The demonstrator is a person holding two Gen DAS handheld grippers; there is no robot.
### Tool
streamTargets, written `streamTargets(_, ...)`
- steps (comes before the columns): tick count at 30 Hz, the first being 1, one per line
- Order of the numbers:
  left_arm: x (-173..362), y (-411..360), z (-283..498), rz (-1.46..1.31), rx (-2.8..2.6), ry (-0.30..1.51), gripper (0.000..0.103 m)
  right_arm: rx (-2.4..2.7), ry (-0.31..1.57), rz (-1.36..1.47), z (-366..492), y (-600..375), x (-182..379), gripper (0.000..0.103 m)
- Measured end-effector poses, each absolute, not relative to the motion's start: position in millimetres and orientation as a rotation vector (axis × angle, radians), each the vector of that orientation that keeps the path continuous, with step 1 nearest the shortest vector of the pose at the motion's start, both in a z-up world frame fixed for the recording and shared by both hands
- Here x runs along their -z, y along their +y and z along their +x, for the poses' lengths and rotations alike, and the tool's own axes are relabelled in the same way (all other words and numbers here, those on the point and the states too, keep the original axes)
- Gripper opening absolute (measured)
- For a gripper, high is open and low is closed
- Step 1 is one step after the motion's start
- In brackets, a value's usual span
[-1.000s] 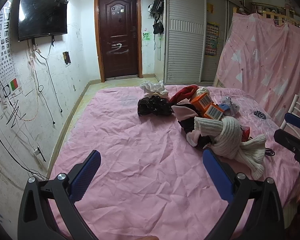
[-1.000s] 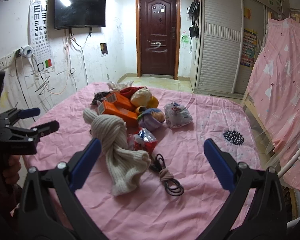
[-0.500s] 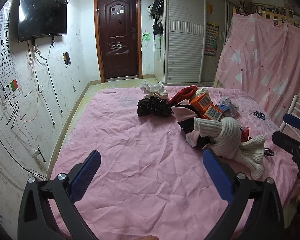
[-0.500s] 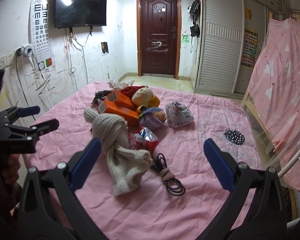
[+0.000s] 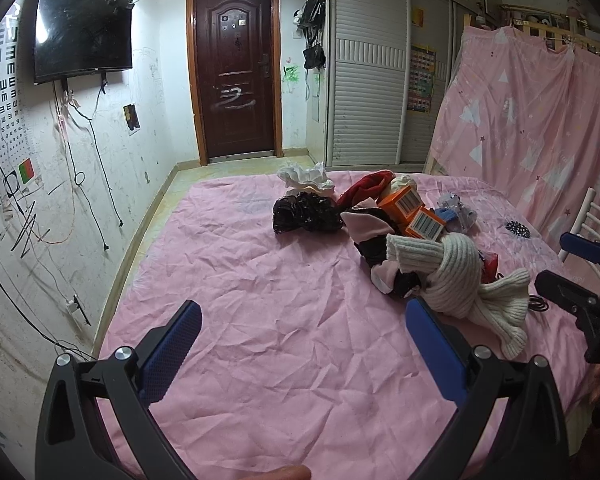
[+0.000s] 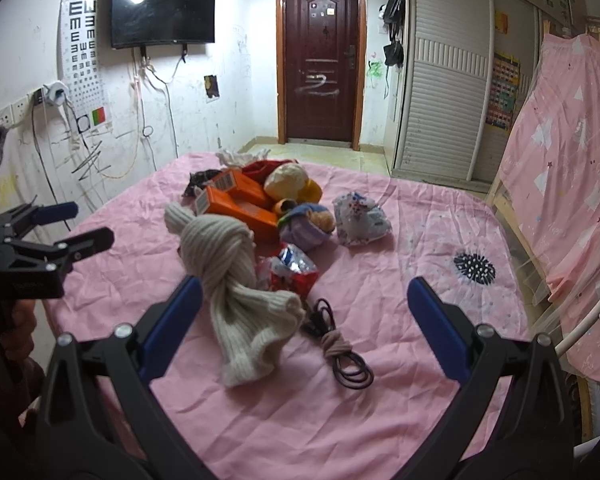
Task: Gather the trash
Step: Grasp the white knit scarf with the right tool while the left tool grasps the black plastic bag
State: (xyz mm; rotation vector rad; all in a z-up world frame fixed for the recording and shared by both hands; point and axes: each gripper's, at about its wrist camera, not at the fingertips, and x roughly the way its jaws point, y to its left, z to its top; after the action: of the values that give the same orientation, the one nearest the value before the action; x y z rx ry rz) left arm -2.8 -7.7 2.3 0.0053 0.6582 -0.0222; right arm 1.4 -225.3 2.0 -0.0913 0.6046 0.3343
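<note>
Hovering over the pink bed [image 5: 260, 280], your left tongs [image 5: 300, 344] are spread wide and hold nothing; your right tongs [image 6: 300, 320] are spread the same way, also empty. Your trash lies in a pile mid-bed: a red crinkled wrapper [image 6: 290, 270] just beside the knotted cream sweater [image 6: 236, 272], a white printed bag [image 6: 360, 220] to its right, and orange boxes [image 6: 236, 204] behind. A coiled cable [image 6: 340, 348] lies nearest your right tongs.
</note>
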Motion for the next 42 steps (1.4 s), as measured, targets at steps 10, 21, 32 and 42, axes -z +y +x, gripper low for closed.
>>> streamTargets(10, 2, -23, 1, -0.012, 0.134, 0.695, 0.095, -0.400, 0.681, -0.101, 6, -246, 8, 0.099)
streamTargets(21, -8, -59, 14, -0.067, 0.239, 0.718, 0.093, -0.565, 0.713, -0.065, 6, -232, 14, 0.082)
streamTargets(32, -42, -8, 59, -0.053, -0.018, 0.686, 0.092, -0.667, 0.720, -0.161, 25, -178, 8, 0.069)
streamTargets(42, -15, 6, 161, -0.084, 0.069, 0.954, 0.070, -0.649, 0.807, -0.190, 53, -153, 23, 0.063)
